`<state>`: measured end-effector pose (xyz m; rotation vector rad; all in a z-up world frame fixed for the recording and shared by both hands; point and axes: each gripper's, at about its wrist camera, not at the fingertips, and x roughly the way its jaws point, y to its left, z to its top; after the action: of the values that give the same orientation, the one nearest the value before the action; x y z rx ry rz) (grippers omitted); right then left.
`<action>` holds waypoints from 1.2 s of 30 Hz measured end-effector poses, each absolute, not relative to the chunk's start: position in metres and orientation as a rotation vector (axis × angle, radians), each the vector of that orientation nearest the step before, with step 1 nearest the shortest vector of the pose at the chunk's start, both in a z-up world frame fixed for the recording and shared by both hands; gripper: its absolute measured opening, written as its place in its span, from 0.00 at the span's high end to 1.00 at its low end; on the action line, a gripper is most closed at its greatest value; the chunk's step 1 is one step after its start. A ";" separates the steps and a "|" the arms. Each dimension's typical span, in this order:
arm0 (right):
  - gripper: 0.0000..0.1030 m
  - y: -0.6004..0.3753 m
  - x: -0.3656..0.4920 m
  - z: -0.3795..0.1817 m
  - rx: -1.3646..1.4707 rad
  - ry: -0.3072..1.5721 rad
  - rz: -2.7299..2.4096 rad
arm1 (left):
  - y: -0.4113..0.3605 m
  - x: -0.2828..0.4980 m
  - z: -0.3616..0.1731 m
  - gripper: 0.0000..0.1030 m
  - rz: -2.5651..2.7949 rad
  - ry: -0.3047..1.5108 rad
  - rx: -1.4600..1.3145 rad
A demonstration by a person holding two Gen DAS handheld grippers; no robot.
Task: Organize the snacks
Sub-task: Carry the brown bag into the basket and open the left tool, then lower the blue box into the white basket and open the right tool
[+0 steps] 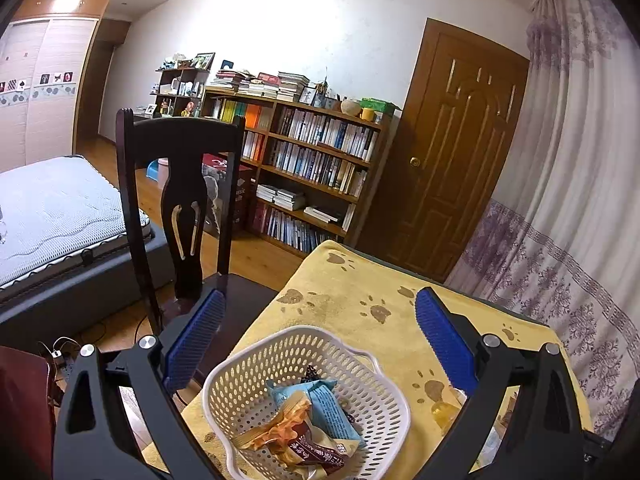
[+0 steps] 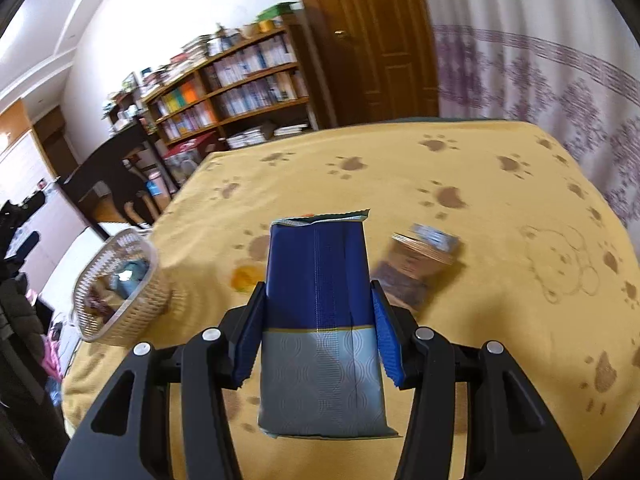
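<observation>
Right tongs (image 2: 318, 320) clamp blue-and-silver foil snack packet (image 2: 320, 320), likely basket-bound.
Left tongs (image 1: 316, 344) gape wide over white perforated plastic basket (image 1: 248, 380) on counter (image 2: 440, 168).

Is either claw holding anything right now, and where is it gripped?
The right claw holds a blue-and-silver packet, pinched across its two long sides near the middle. The left claw is open above the basket and holds nothing.
</observation>
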<state>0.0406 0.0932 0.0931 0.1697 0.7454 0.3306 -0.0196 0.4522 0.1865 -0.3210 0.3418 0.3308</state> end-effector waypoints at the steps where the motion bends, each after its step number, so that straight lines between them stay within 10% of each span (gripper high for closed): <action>1: 0.51 0.103 0.041 0.097 0.161 0.741 0.350 | 0.451 -0.020 0.187 0.05 0.337 0.339 -0.315; 29: 0.51 0.317 0.069 0.132 0.029 0.733 0.684 | 0.477 -0.044 0.203 0.03 0.490 0.240 -0.279; 36: 0.37 0.335 0.067 0.135 0.037 0.710 0.735 | 0.483 -0.047 0.204 0.03 0.499 0.229 -0.299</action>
<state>0.0665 0.3351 0.1350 0.0365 0.7097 0.7349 -0.0467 0.4831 0.2043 -0.2994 0.2289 0.4990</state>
